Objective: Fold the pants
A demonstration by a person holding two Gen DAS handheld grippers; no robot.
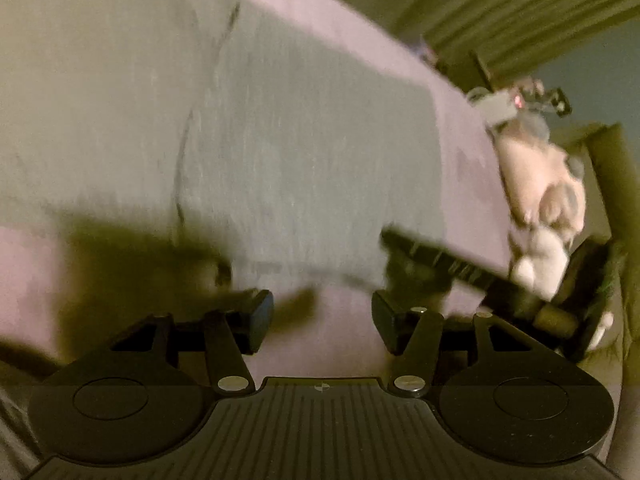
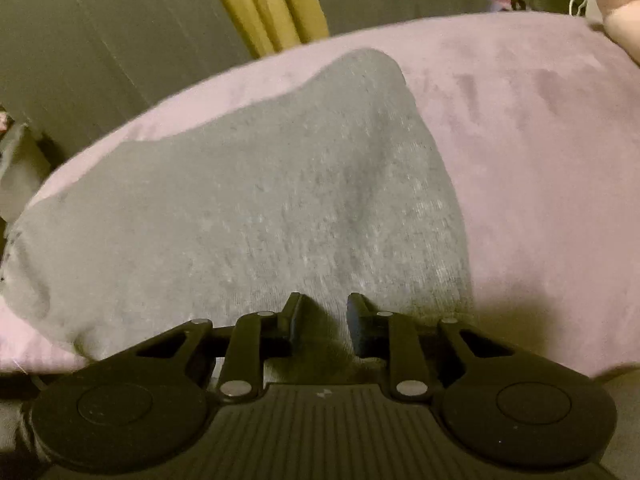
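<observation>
Grey pants (image 1: 248, 128) lie spread on a pink blanket (image 1: 460, 152). My left gripper (image 1: 323, 322) is open and empty, just short of the pants' near edge, over pink blanket. The right gripper shows at the right of the left wrist view (image 1: 420, 252), held by a hand, its fingers at the pants' edge. In the right wrist view the pants (image 2: 248, 208) fill the middle on the pink blanket (image 2: 540, 140). My right gripper (image 2: 324, 324) has its fingers a little apart over the near edge of the grey cloth, with nothing clearly pinched.
Dark curtains (image 1: 500, 4) hang behind the bed. A yellow curtain (image 2: 272, 4) and a grey wall (image 2: 100, 40) show behind the bed in the right wrist view. A person's arm (image 2: 616, 24) shows at the top right.
</observation>
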